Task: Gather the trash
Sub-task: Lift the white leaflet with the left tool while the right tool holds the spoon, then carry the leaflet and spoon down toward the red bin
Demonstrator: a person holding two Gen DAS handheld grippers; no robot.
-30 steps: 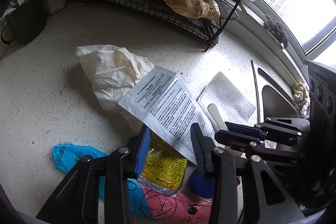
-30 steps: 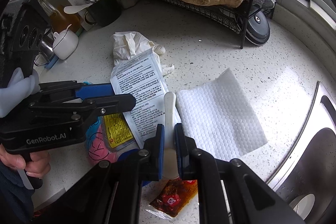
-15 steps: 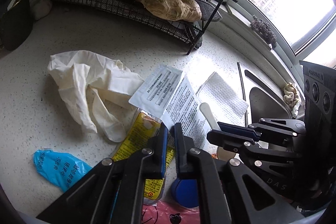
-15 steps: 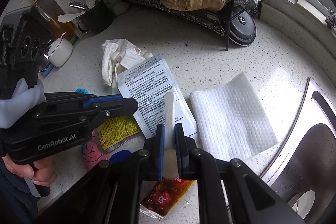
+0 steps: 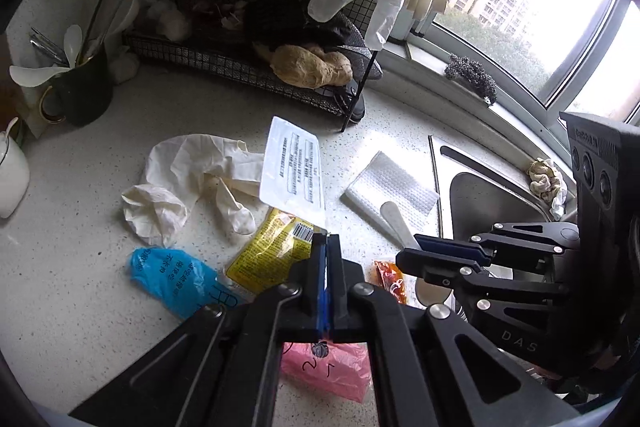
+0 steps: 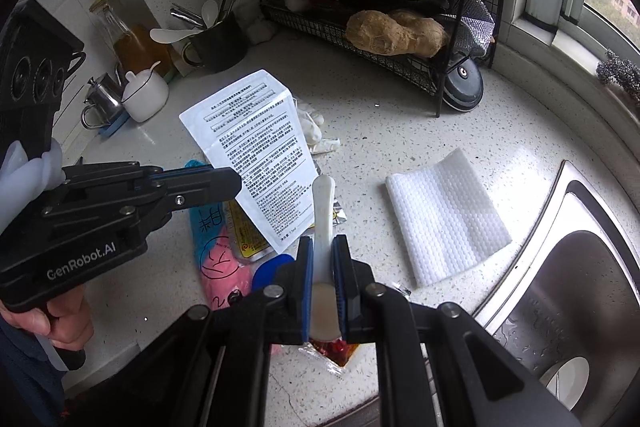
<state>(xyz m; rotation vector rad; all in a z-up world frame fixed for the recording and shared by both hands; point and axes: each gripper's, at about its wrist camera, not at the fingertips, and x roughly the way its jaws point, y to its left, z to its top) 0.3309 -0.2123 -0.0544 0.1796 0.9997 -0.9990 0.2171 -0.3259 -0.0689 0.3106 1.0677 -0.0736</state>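
My left fingers (image 5: 327, 247) pinched the white printed sachet's (image 5: 294, 167) corner, my right fingers (image 6: 324, 259) clamped the white plastic spoon (image 6: 323, 211); that thin corner hold could slip.

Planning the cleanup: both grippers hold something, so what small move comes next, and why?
Probably carry both away to a bin: the left gripper pinches the white printed packet by its corner, the right gripper clamps the white spoon, and no bin shows here.
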